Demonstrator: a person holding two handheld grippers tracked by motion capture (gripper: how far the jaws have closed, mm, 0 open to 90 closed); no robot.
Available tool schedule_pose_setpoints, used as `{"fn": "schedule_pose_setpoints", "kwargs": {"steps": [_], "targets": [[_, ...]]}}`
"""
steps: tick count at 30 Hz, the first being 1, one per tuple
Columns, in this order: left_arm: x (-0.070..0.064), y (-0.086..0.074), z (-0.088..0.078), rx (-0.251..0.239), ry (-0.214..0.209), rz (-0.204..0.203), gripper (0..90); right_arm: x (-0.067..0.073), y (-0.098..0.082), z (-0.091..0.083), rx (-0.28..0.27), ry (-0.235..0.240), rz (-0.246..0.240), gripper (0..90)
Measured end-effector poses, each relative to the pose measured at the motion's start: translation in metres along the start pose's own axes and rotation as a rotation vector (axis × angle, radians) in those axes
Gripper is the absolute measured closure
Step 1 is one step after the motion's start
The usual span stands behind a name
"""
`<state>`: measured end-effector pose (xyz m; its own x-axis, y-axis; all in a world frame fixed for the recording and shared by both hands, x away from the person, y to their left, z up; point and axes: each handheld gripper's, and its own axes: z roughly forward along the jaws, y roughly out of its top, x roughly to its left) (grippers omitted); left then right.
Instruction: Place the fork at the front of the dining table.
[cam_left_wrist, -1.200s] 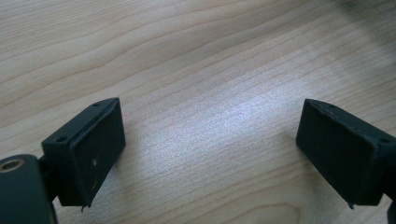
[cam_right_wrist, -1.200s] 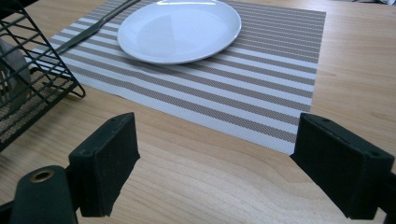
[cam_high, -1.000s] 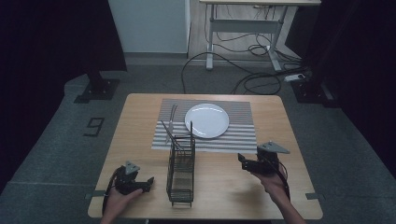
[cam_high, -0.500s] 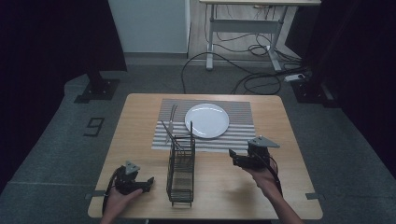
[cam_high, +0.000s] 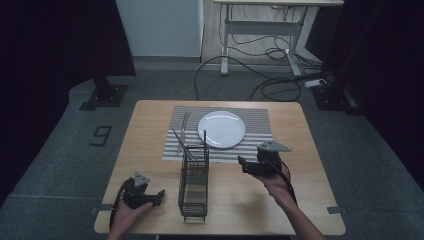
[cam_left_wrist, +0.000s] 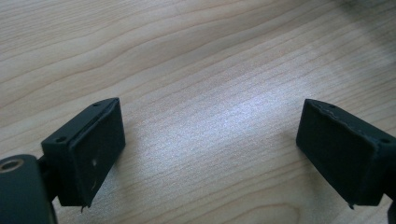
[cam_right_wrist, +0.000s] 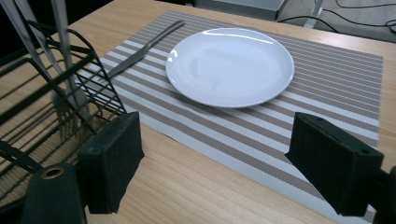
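The right hand-held gripper (cam_high: 243, 164) now sits farther left and farther up the surface (cam_high: 300, 210) than a second ago, closer to the wire rack (cam_high: 194, 181) and the striped mat's (cam_high: 260, 145) near edge. Its jaws stand wide apart, facing the rack's end and the plate (cam_right_wrist: 231, 65).

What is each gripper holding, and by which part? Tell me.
Nothing. The left gripper is open over bare table; the right gripper is open near the rack, touching nothing.

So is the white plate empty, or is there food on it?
Empty. The white plate shows only bare glaze, and the knife lies beside it on the striped mat.
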<state>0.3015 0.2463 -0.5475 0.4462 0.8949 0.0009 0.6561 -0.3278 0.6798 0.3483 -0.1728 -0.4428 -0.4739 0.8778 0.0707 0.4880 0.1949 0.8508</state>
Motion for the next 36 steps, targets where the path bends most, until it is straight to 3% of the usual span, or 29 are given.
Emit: {"fn": "schedule_pose_setpoints", "kwargs": {"steps": [36], "targets": [[0.000, 0.000, 0.000, 0.000, -0.003, 0.001, 7.8, 0.034, 0.026, 0.032, -0.002, 0.078, -0.036, 22.9]]}}
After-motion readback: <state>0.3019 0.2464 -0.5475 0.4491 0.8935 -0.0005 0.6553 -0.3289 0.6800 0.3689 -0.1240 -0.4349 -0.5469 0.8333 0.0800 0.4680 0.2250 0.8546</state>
